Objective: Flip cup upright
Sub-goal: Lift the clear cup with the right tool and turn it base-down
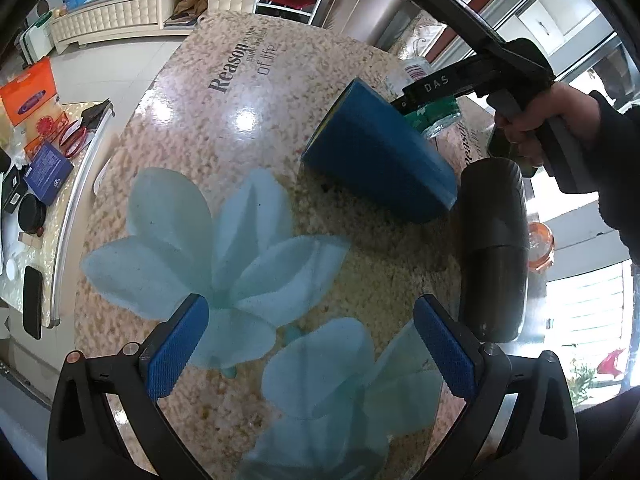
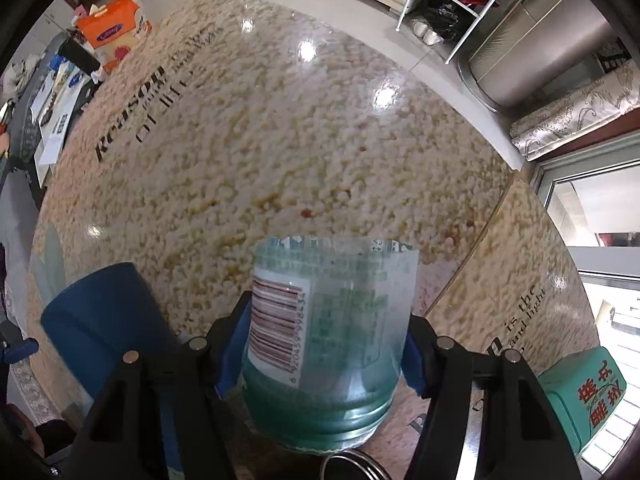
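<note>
A clear plastic cup point(image 2: 332, 340), cut from a bottle with a green label and a barcode, sits between the jaws of my right gripper point(image 2: 326, 344), which is shut on it. Its open rim points away from the camera over the table. In the left wrist view only a bit of this cup point(image 1: 436, 118) shows behind the right gripper point(image 1: 424, 100). A blue cup point(image 1: 376, 152) lies on its side on the table, also in the right wrist view point(image 2: 104, 320). My left gripper point(image 1: 312, 352) is open and empty above the flower print.
A dark grey cylinder point(image 1: 494, 248) lies right of the blue cup. A green tin point(image 2: 580, 392) stands at the right table edge. The pebble-patterned table point(image 2: 280, 120) has printed text. A side counter point(image 1: 40, 184) with boxes is on the left.
</note>
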`<state>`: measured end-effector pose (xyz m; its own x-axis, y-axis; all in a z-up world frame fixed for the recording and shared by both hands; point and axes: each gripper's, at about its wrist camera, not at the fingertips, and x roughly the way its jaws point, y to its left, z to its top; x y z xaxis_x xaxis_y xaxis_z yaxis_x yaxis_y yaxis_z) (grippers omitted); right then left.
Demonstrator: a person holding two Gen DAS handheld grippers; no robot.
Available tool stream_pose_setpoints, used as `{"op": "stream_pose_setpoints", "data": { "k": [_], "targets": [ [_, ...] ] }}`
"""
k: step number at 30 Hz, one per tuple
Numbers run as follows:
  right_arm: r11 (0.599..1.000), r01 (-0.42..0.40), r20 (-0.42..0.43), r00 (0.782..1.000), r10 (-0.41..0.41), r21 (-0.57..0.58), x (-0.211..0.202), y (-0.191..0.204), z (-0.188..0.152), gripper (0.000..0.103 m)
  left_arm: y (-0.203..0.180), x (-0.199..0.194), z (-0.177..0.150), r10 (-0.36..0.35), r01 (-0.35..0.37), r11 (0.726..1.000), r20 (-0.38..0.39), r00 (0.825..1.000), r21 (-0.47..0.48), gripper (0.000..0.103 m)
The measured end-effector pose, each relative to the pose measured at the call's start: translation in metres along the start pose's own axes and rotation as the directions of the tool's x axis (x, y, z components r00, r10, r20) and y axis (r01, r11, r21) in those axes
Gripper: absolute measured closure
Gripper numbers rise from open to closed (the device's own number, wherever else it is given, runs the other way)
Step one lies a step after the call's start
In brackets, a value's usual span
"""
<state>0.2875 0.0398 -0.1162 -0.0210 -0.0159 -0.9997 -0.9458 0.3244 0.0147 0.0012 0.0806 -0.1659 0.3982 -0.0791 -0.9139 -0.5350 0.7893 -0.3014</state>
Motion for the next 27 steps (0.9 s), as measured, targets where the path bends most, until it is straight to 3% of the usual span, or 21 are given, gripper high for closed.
{"op": "stream_pose_setpoints", "data": {
  "k": [4,9,16,22,27],
  "targets": [
    [1.0,-0.012,0.037,0.999,0.011,0.027,-0.027,-0.001,-0.002,0.042,0.003,-0.008,-0.002,0.006,-0.006,1.0,0.003,1.0,-0.004,0.0],
    [0.998,-0.028,0.115,0.993,0.021,0.064,-0.097,0.001,-0.019,0.042,0.005,-0.025,-0.002,0.001,-0.002,1.0,0.024,1.0,0.012,0.0],
    [0.992,-0.045,0.236,0.972,0.017,0.115,-0.197,0.021,-0.092,0.042,-0.004,-0.046,-0.01,0.014,-0.018,0.996,0.046,0.999,0.09,0.0],
    [0.972,-0.093,0.277,0.96,0.031,0.214,-0.223,0.05,-0.181,0.041,-0.013,-0.051,-0.033,-0.003,-0.001,0.99,0.028,1.0,0.141,0.0],
    [0.93,-0.151,0.244,0.967,0.069,0.335,-0.188,0.063,-0.236,0.041,-0.021,-0.052,-0.055,0.008,-0.009,0.98,0.003,1.0,0.197,0.0]
  ]
}}
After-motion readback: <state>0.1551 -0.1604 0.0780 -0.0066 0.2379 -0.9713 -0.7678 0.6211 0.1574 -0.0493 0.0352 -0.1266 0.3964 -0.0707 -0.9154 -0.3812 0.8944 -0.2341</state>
